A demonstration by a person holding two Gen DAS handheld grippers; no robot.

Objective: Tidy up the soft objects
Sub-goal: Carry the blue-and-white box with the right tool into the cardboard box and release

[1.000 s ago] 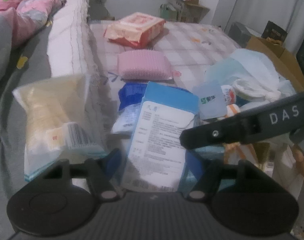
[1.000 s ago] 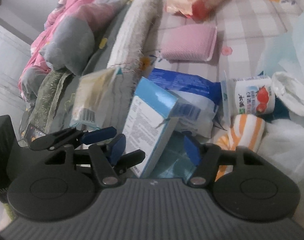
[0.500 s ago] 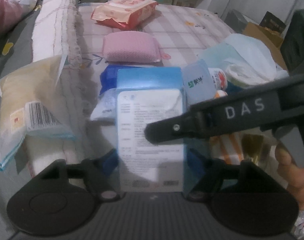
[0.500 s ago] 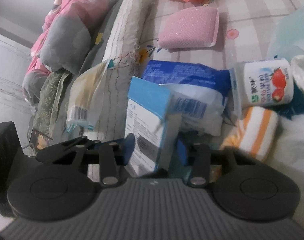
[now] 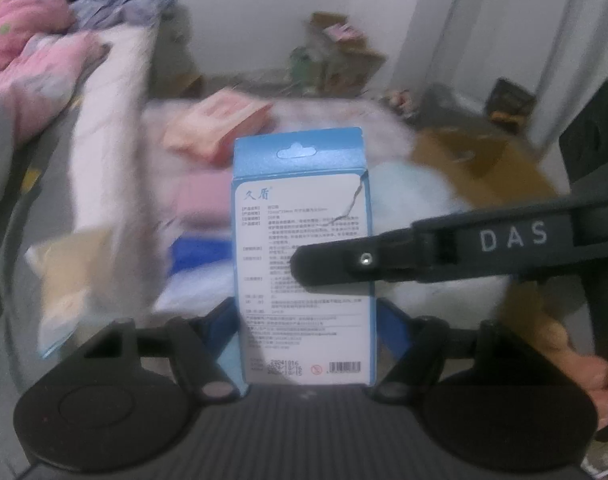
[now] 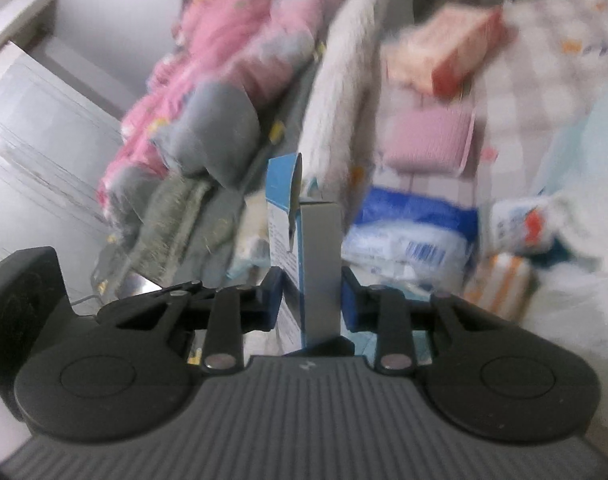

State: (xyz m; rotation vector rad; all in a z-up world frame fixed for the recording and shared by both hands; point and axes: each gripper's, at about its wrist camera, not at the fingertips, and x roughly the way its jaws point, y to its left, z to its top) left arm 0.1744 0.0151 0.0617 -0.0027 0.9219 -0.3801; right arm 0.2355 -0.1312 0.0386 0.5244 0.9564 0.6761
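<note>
Right wrist, blue box clamped between right tool pads

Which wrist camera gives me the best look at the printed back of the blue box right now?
The left wrist view: the blue box stands upright facing it, printed back sharp, though the right gripper's black finger crosses it. The right wrist view shows only the box's narrow grey side, clamped in the right gripper.
</note>
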